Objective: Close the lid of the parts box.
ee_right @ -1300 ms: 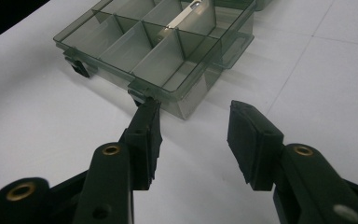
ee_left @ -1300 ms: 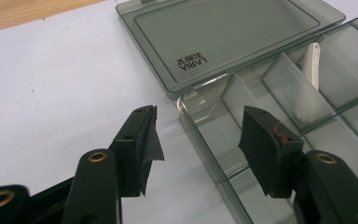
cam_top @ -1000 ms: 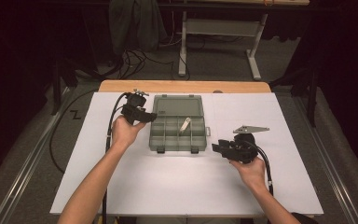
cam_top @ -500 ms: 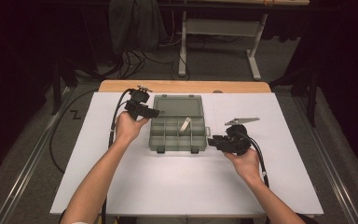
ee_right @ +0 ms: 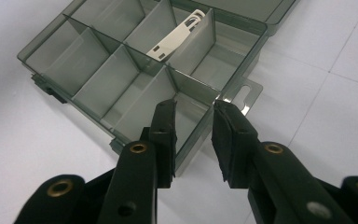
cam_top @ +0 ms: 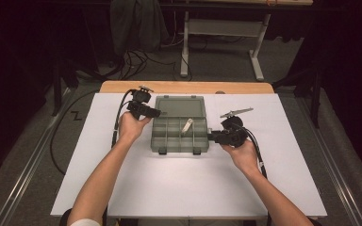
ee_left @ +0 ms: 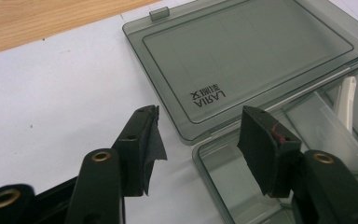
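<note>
A smoky-grey compartment box (cam_top: 179, 151) lies open on the white board, its lid (cam_top: 179, 106) folded flat on the far side. A white flat clip (cam_top: 187, 126) leans in one compartment. My left gripper (cam_top: 156, 113) is at the box's far-left corner, open, its jaws on either side of the hinge corner (ee_left: 189, 137) without touching it. My right gripper (cam_top: 210, 137) is at the box's right side. Its jaws have just been closing and straddle the side wall (ee_right: 200, 123), one inside a compartment and one outside, with gaps on both sides.
The white board (cam_top: 179, 188) covers a wooden table whose edge (cam_top: 184, 87) shows at the far side. Cables trail from both grippers off the table. A desk frame (cam_top: 226, 28) and a hanging jacket (cam_top: 134, 23) stand on the floor behind.
My right gripper has moved left to the box's right wall and its jaws have narrowed. The left gripper has crept slightly toward the far-left corner.
</note>
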### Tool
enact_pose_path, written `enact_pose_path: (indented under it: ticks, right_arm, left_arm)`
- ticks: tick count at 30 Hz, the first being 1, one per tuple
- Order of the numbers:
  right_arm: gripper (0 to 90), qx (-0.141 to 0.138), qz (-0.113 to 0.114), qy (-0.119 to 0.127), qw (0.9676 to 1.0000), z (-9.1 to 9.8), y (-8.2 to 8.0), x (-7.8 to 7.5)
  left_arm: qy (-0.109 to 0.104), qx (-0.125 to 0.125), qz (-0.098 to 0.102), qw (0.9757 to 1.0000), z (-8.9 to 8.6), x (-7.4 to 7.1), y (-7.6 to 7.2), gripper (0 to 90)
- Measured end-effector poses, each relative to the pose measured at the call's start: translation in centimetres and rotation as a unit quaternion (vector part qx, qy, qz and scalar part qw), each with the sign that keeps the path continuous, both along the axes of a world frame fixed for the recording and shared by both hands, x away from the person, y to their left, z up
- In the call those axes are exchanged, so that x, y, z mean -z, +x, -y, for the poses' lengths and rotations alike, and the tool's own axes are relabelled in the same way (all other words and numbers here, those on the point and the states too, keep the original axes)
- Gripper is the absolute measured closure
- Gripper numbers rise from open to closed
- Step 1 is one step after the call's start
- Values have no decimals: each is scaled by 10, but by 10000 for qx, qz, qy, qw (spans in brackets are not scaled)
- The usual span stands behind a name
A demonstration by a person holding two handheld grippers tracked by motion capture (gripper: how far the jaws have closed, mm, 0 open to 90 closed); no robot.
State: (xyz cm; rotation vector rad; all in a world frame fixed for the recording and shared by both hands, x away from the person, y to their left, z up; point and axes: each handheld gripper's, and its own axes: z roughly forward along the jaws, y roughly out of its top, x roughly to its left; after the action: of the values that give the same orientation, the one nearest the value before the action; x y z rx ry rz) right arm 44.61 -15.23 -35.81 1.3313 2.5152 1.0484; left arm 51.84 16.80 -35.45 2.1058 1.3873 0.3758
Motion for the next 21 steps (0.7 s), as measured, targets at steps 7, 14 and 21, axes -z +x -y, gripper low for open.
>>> enact_pose_path:
  ticks: [7,14,21]
  right_arm:
    - [722,66,-152,-135,9998,-10,13,1]
    - [724,199,-371,-238,9988,-14,26,6]
    - [728,243,-484,-290,9981,-15,33,11]
  left_arm:
    - [39,-9,-33,10000,1,1,4,467]
    - [113,-34,-77,9999,4,0,9,469]
    - [142,-19,-98,9998,6,2,13,478]
